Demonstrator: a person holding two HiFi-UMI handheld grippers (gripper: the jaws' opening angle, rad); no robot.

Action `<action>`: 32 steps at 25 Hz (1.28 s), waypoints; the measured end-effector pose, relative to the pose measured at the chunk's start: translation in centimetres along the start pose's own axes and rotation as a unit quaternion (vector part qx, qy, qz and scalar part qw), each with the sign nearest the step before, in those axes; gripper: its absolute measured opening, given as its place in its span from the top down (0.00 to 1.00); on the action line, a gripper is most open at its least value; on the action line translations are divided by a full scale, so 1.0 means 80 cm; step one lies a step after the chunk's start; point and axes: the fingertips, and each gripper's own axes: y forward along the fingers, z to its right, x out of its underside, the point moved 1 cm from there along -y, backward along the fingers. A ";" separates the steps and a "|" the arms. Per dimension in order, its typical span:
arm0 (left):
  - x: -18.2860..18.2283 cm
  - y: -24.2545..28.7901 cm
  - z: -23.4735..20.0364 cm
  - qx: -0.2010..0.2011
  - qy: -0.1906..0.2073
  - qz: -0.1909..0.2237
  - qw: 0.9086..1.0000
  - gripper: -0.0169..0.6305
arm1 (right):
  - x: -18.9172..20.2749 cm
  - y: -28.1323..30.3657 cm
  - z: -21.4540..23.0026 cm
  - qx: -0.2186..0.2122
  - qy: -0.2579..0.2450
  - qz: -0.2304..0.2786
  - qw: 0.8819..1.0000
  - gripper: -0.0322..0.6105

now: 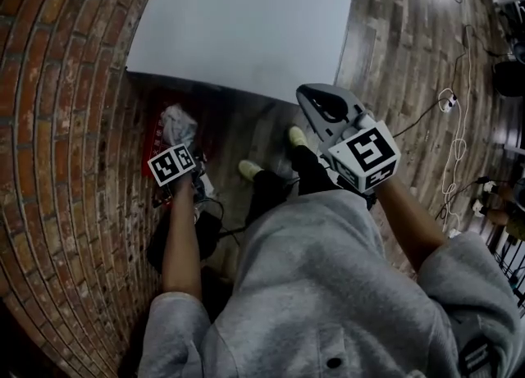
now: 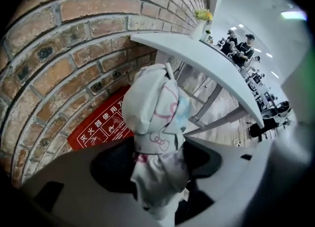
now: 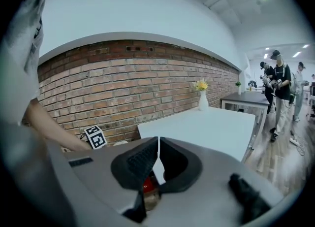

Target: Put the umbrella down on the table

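A folded white umbrella (image 2: 155,117) with pink and blue print stands upright between the jaws of my left gripper (image 2: 160,164), which is shut on its lower part. In the head view the umbrella (image 1: 178,125) shows low at the left by the brick wall, below the edge of the white table (image 1: 246,24), with the left gripper (image 1: 182,145) just under it. My right gripper (image 1: 322,108) hangs in front of the table's near edge. Its jaws meet at the tips (image 3: 157,154) and hold nothing. The table (image 3: 211,127) lies ahead of it.
A brick wall (image 1: 66,122) runs along the left, with a red sign (image 2: 101,125) low on it. A vase of yellow flowers (image 3: 203,98) stands at the table's far end. Cables (image 1: 455,147) lie on the wooden floor at right. People (image 3: 278,88) stand in the background.
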 end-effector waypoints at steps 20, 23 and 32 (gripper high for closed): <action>-0.070 -0.087 0.095 0.027 0.025 0.074 0.997 0.51 | -0.011 -0.043 0.055 -0.004 -0.017 0.034 0.999 0.90; -0.083 -0.100 0.112 0.034 0.027 0.092 0.995 0.51 | -0.012 -0.048 0.066 -0.003 -0.022 0.038 0.999 0.90; -0.124 -0.117 0.184 0.067 0.044 0.129 0.988 0.51 | -0.020 -0.064 0.105 0.007 -0.032 0.048 0.998 0.90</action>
